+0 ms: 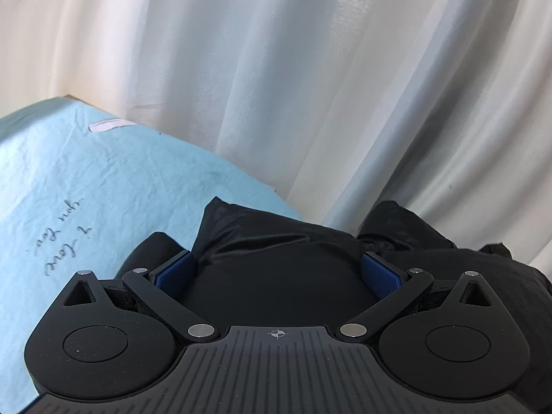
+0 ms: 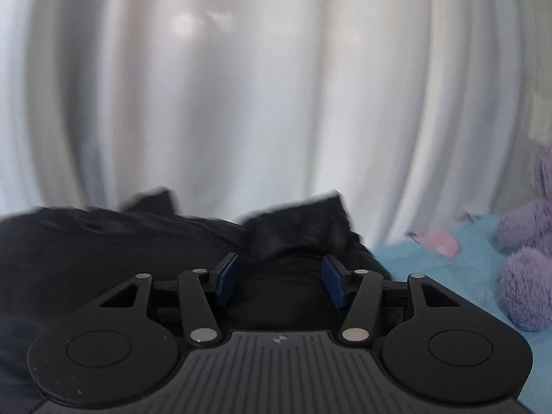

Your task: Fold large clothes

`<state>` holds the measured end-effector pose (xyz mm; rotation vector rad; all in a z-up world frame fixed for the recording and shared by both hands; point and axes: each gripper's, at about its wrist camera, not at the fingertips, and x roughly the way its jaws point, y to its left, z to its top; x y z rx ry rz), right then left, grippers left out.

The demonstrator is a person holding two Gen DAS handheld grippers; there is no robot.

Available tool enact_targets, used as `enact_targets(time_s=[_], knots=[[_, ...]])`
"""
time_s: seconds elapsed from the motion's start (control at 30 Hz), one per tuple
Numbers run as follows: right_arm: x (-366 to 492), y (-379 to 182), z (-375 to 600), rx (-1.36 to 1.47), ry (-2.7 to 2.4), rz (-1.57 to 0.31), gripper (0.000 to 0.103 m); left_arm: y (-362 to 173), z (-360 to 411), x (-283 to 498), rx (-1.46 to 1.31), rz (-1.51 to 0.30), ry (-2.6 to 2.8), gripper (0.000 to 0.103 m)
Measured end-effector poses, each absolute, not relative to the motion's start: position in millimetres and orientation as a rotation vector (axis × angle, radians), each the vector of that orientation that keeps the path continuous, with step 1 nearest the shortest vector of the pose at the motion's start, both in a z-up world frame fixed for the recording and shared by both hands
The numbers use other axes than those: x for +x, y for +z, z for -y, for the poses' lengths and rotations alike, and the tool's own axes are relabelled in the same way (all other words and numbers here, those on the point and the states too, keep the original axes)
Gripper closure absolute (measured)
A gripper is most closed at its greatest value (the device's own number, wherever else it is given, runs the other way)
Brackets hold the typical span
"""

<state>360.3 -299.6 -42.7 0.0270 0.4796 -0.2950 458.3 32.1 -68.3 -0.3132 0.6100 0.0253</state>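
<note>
White pleated curtain (image 1: 276, 69) behind a light blue sheet-covered surface (image 1: 86, 179) bearing handwritten script; in the left wrist view my left gripper (image 1: 276, 269) stands wide, its blue-padded fingers (image 1: 379, 272) flanking a bulge of the crumpled black fabric garment (image 1: 276, 241), though I cannot tell whether the pads press it. In the right wrist view, somewhat blurred, my right gripper (image 2: 279, 276) is partly open over the same garment (image 2: 103, 241), pads clear of the cloth; a fuzzy purple plush toy (image 2: 528, 258) and a small pink item (image 2: 438, 243) lie on the blue sheet (image 2: 431, 276) to the right.
</note>
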Motion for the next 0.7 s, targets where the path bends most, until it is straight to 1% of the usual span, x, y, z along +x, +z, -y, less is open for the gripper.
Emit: enact_targets(time_s=[0.1, 0.2, 0.3, 0.4, 0.47, 0.5, 0.53, 0.63, 0.7], knots=[[341.0, -20.8, 262.6, 0.016, -0.192, -0.429, 0.050, -55.3, -33.3, 445.9, -0.300, -0.627, 0.010, 0.000], [327.3, -16.7, 222.6, -0.053, -0.083, -0.422, 0.051, -40.4, -43.9, 423.7, -0.305, -0.628, -0.034, 0.000], [332.6, -37.0, 190.8, -0.128, -0.031, -0.504, 0.060, -29.2, -68.5, 391.8, -0.321, -0.617, -0.036, 0.000], [334.2, -64.1, 173.8, -0.219, -0.057, -0.534, 0.060, -26.4, -102.4, 359.9, -0.385, -0.617, 0.005, 0.000], [334.4, -61.5, 171.6, -0.223, -0.060, -0.562, 0.061, -32.6, -123.3, 340.6, -0.455, -0.634, 0.023, 0.000], [334.4, -55.9, 171.2, -0.206, -0.060, -0.578, 0.064, -38.6, -132.3, 333.2, -0.498, -0.662, 0.015, 0.000], [333.3, -48.9, 169.9, -0.186, -0.052, -0.584, 0.065, -45.0, -139.6, 328.2, -0.532, -0.694, -0.001, 0.000], [304.5, -29.7, 162.1, -0.152, -0.007, -0.510, 0.065, -65.7, -155.7, 315.2, -0.641, -0.763, -0.028, 0.000], [284.4, -26.0, 154.2, -0.140, 0.004, -0.457, 0.064, -75.3, -159.9, 305.7, -0.724, -0.768, -0.050, 0.000]])
